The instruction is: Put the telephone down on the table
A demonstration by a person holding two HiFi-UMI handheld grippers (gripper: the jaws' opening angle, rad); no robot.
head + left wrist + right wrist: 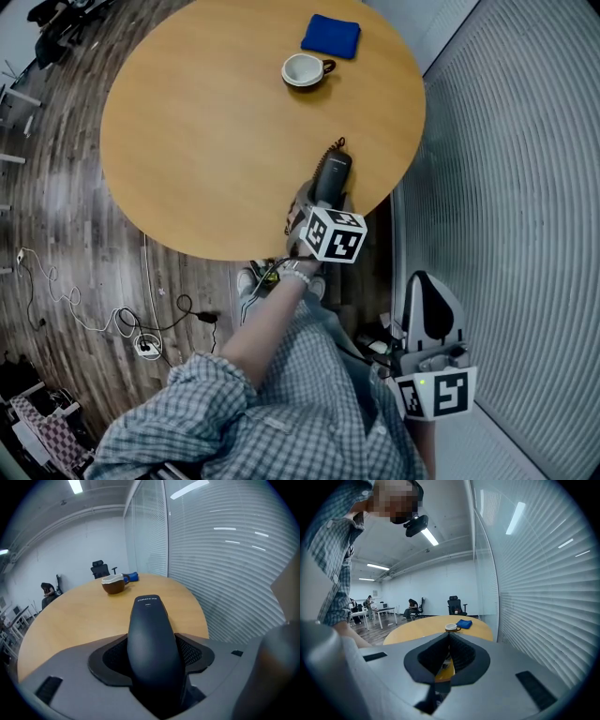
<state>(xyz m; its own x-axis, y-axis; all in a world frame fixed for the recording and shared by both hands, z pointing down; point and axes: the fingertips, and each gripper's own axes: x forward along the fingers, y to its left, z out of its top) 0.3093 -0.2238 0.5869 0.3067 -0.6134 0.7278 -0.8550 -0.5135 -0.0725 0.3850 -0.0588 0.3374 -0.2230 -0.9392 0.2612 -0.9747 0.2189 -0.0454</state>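
Left tool (pixel 317 202): jaws clamped on the black telephone (pixel 333 173), one pad on each flank of the handset. In the left gripper view the handset runs straight out from between the pads, lettered end foremost. A coiled cord (pixel 335 148) leaves its far end.

Position of the telephone: over the near right edge of the round wooden bench (pixel 206 141), long axis pointing toward the bench centre. Contact between handset and bench top cannot be confirmed from any view.

Right tool (pixel 449 639): jaws together at the tips, nothing between them. It hangs low at the person's right side, off the bench and well apart from the left tool, beside the slatted wall (pixel 525 187).

Other items on the bench: a brown cup (pixel 304 70) with a white interior, handle to the right, at the far side; a blue cloth (pixel 331 36) just beyond it, near the far edge. Both are well apart from the telephone.

The person's left arm, in a checked sleeve (pixel 281 403), extends to the left tool. Loose cables (pixel 75 309) lie on the wooden floor to the left of the bench.
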